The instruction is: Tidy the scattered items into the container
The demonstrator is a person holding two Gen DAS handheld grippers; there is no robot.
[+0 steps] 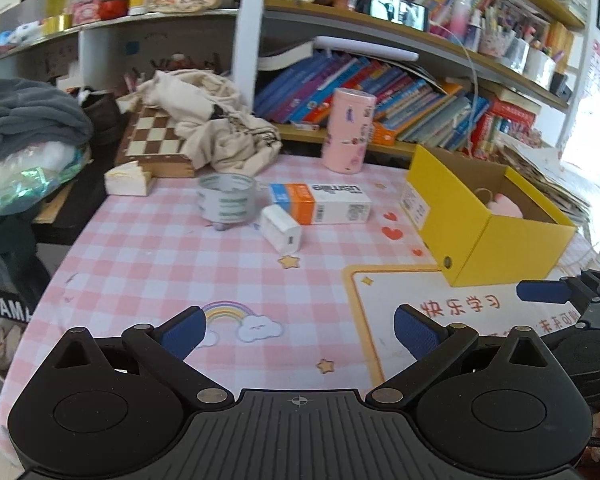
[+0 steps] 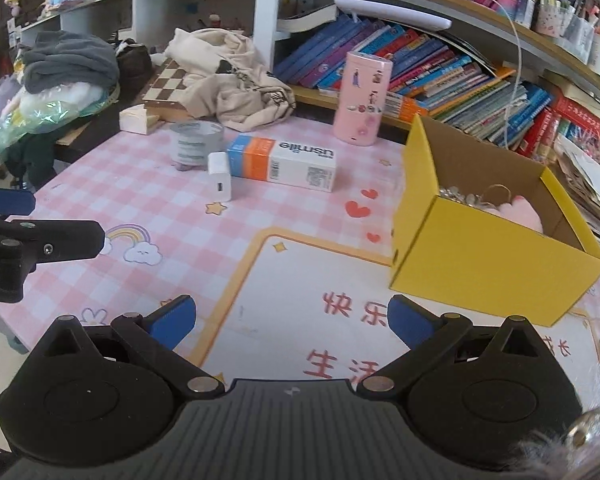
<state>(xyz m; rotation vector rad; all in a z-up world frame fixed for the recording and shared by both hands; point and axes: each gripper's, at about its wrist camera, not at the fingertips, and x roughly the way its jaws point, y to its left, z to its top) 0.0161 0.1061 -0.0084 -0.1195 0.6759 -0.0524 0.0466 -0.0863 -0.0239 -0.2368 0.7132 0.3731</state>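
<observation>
Left tongs (image 1: 298, 330), right tongs (image 2: 292, 320) spread wide, holding nothing.

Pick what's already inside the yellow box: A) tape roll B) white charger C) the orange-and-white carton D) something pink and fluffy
D: a pink fluffy thing lies inside the yellow box, while the tape roll, charger and carton sit out on the table.

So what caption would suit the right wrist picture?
Open right gripper faces tape roll, charger, toothpaste box and yellow box.
</observation>
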